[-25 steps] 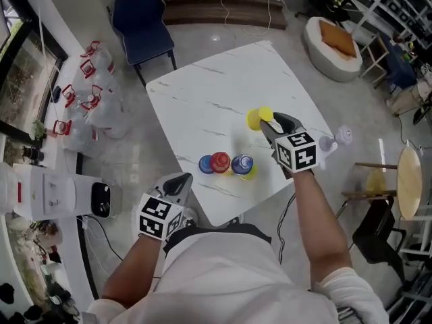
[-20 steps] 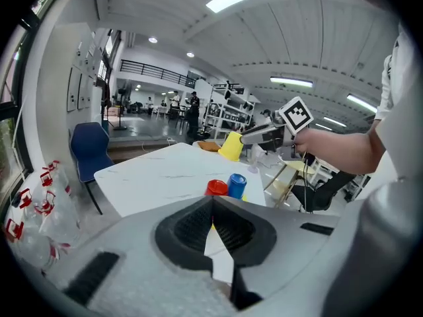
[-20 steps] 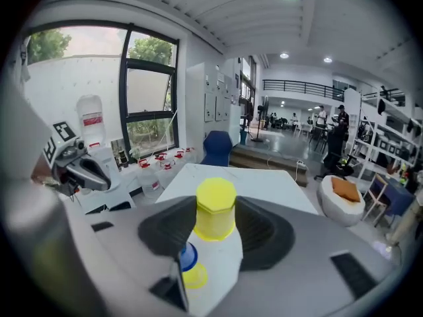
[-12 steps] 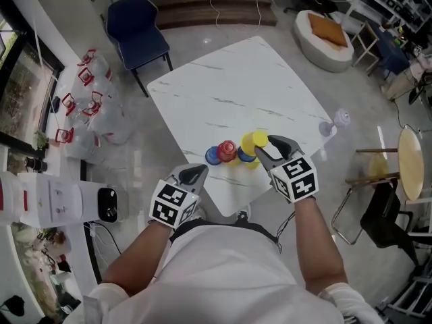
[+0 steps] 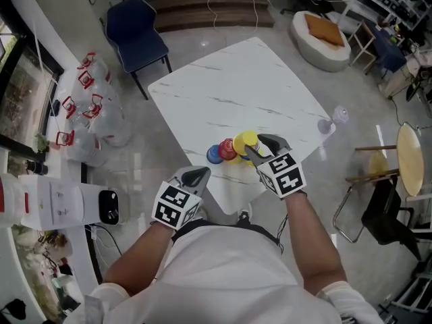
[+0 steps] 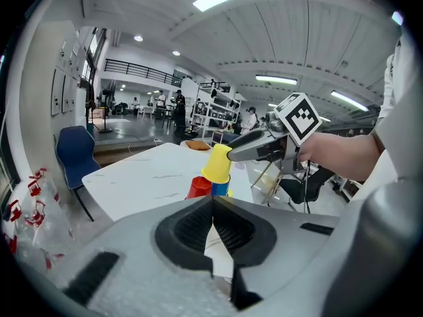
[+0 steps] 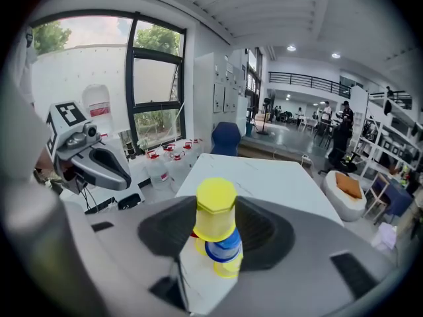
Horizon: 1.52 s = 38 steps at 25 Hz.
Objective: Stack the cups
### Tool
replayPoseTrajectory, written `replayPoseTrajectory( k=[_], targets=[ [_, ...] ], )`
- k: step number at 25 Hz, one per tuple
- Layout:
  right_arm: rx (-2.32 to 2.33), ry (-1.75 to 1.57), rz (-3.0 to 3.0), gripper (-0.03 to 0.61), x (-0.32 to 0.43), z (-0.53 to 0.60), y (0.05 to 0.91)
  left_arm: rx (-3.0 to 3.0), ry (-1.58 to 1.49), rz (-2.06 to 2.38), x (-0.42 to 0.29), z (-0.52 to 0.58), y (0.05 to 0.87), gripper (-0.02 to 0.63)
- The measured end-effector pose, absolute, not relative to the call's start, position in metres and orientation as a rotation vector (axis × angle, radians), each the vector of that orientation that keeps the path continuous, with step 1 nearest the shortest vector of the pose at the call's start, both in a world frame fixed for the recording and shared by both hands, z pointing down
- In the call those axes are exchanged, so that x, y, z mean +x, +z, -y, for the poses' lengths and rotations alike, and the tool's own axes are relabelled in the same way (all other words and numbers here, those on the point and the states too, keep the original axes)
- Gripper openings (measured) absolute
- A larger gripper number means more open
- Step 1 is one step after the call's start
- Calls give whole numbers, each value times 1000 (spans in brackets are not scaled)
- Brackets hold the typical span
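Observation:
My right gripper (image 5: 255,146) is shut on an upside-down yellow cup (image 5: 244,142), held in the air just over the near group of cups. In the right gripper view the yellow cup (image 7: 215,218) sits between the jaws, right above a blue cup (image 7: 225,246) that rests on another yellow cup (image 7: 229,267). A red cup (image 5: 226,150) and a second blue cup (image 5: 214,155) stand to its left on the white marble table (image 5: 229,93). My left gripper (image 5: 197,175) hangs off the table's near edge, its jaws shut and empty, pads (image 6: 213,207) meeting.
A blue chair (image 5: 138,22) stands beyond the table's far left corner. Water jugs (image 5: 94,100) crowd the floor at left, with a white appliance (image 5: 50,198) nearer me. A round cushion seat (image 5: 322,36) and a wooden stool (image 5: 408,174) are at right.
My right gripper has carried the yellow cup from the table's middle toward me and left, to just above the blue cup. The left gripper stayed shut near the table edge.

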State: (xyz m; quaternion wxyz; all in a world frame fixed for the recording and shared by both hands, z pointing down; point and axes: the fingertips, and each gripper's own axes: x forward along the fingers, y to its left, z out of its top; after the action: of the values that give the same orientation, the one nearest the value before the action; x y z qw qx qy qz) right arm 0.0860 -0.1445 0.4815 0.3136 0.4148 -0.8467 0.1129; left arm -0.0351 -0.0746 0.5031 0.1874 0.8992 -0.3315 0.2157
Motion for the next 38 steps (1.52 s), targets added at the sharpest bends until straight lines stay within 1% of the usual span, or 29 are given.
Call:
replayPoseTrajectory(
  k=[5, 8, 13, 15, 18, 22, 23, 24, 29, 38],
  targets=[
    [1058, 297, 2214, 196, 80, 144, 487, 2514, 586, 955, -40, 76, 502, 5],
    [1062, 288, 2204, 256, 82, 142, 487, 2517, 578, 962, -41, 80, 501, 3],
    [1135, 267, 2264, 258, 94, 134, 463, 2527, 568, 961, -41, 83, 499, 5],
    [1194, 265, 2314, 235, 103, 126, 452, 2535, 572, 947, -38, 84, 499, 4],
    [1286, 329, 2392, 165, 116, 108, 446, 2548, 581, 921, -33, 84, 500, 4],
    [1358, 479, 2417, 31, 127, 76, 466, 2566, 578, 899, -29, 85, 496, 3],
    [1360, 512, 2413, 16, 128, 68, 473, 2572, 575, 896, -28, 86, 495, 5],
    [1359, 540, 2409, 6, 129, 60, 480, 2576, 573, 893, -28, 86, 494, 3],
    [1368, 621, 2379, 6, 128, 36, 503, 2580, 594, 881, -32, 85, 496, 4],
    [1404, 678, 2309, 5, 134, 28, 535, 2550, 672, 849, -41, 68, 520, 5]
  ],
)
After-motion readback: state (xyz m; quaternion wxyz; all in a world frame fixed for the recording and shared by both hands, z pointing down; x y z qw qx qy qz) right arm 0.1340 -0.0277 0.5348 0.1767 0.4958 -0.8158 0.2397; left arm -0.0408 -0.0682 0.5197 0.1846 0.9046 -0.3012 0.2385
